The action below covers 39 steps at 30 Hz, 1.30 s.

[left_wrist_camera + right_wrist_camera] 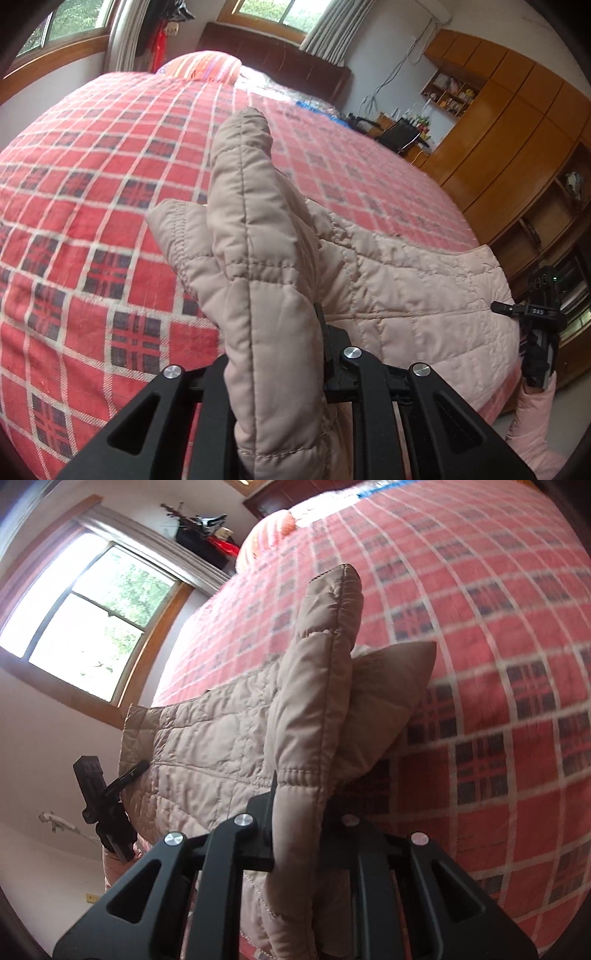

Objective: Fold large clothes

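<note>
Left wrist view: my left gripper [280, 354] is closed on a thick fold of a beige quilted jacket [406, 280]. The pinched part stands up between the fingers and rises toward the middle of the picture, hiding the fingertips. The rest of the jacket lies spread along the near edge of the bed [92, 221], which is covered with a red plaid bedspread, and reaches toward the bed's right-hand near corner. Out at that corner my right gripper [517, 308] shows small, its tip at the jacket's far edge. A pink sleeve [535, 424] of my arm sits below it. Wooden cabinets [517, 122] line the wall beyond.

Right wrist view: my right gripper [295, 830] is likewise clamped shut on a bunched fold of the jacket [207, 746], which stands upright between the fingers. A loose corner of the cloth sticks out to the right, over the bedspread. The jacket's flat body runs left along the bed's [480, 664] near edge to my left gripper [136, 768], seen at the other end. A window [85, 627] is behind it.

I judge that I am in the middle of a fold, with both ends of the jacket's near side held and raised off the bed. The next move calls for carrying both held ends together, level and at an even pace, across toward the far side of the jacket, then lowering them so the edges line up before I let go.
</note>
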{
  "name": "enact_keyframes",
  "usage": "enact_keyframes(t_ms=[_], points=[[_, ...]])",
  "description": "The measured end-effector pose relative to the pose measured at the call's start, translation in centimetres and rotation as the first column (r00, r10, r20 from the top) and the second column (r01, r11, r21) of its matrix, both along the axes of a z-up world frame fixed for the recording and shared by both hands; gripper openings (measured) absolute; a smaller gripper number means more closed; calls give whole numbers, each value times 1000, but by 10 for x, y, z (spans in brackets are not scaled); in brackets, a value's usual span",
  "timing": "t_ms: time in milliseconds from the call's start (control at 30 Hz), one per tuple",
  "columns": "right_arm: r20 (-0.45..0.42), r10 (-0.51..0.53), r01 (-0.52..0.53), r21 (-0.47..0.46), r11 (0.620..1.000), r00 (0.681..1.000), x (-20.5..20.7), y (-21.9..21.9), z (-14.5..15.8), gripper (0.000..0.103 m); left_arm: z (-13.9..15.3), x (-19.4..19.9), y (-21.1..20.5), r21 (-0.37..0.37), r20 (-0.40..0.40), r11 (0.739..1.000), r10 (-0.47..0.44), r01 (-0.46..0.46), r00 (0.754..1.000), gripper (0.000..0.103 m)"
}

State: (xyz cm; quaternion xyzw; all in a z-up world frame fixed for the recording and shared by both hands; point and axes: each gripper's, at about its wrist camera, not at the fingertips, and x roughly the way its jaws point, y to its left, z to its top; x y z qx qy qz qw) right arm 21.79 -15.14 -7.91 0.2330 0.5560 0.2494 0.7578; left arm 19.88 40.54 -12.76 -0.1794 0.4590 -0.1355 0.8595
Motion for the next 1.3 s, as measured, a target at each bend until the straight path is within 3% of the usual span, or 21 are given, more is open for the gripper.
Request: enact_keyframes(t_ms=[167, 333, 400, 467, 533, 700, 800, 867, 967, 1100, 1300], points=[[-64, -30, 33, 46, 998, 998, 4, -7, -30, 17, -35, 4, 1, 40, -35, 999, 16, -14, 999, 26], [-96, -46, 49, 35, 998, 994, 8, -6, -41, 22, -43, -2, -3, 67, -16, 997, 27, -26, 1000, 33], [-81, -45, 47, 25, 999, 996, 6, -7, -38, 29, -43, -3, 0, 52, -23, 998, 42, -41, 999, 36], [-65, -70, 70, -8, 998, 995, 6, -10, -34, 46, -41, -5, 4, 48, -41, 997, 65, -63, 997, 42], [-12, -85, 84, -65, 994, 996, 2, -14, -20, 47, -35, -9, 9, 38, -48, 996, 83, -81, 995, 44], [87, -101, 111, -122, 986, 991, -23, -25, 16, 47, -10, -33, 27, 41, -55, 988, 150, -148, 987, 43], [119, -35, 53, -153, 987, 992, -46, -11, 35, 47, 17, -56, 31, 78, 21, 980, 184, -185, 983, 42], [123, 24, -5, -153, 988, 992, -62, 6, 43, 34, 36, -74, 23, 120, 83, 975, 177, -186, 981, 42], [106, 91, -70, -192, 979, 990, -81, 30, 44, 26, 53, -95, -2, 172, 145, 976, 108, -132, 984, 42], [85, 125, -104, -212, 972, 989, -94, 40, 32, 16, 49, -107, -30, 219, 142, 973, 41, -72, 989, 43], [38, 98, -88, -210, 974, 994, -96, 34, 5, 16, 11, -112, -48, 329, 102, 943, 19, -52, 995, 43]])
